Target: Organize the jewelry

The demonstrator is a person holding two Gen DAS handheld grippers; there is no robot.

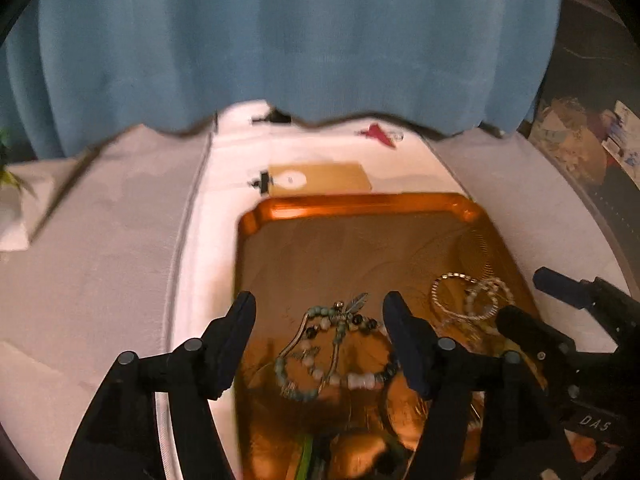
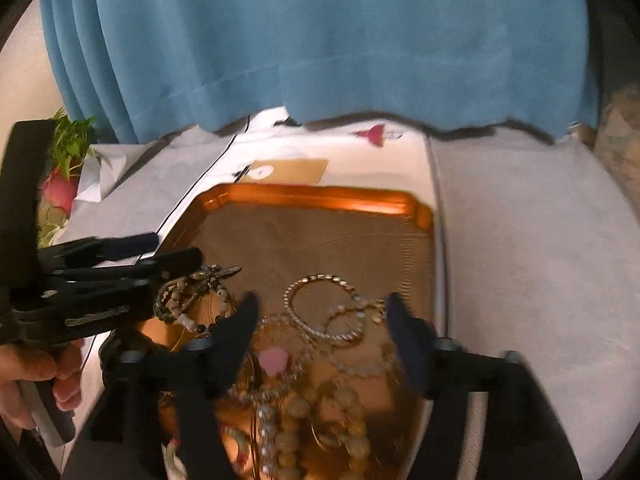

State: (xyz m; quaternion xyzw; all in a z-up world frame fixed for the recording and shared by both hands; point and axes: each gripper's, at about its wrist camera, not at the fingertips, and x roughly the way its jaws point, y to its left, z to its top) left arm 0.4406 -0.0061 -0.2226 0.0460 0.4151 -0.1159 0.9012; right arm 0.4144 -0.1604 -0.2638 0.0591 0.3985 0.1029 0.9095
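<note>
On the shiny copper-coloured rectangular tray, one tangled heap of beaded bracelets and two silver bangles lie beneath the left gripper and right gripper, both spread apart and empty.

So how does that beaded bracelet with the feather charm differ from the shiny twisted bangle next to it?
The beaded bracelet is strung from separate turquoise, white and dark beads and lies in a loose, bent loop; the twisted bangle is a single metal ring, holding a round shape. The bracelet carries a feather charm; no charm shows on the bangle. Both lie on the copper tray.
</note>
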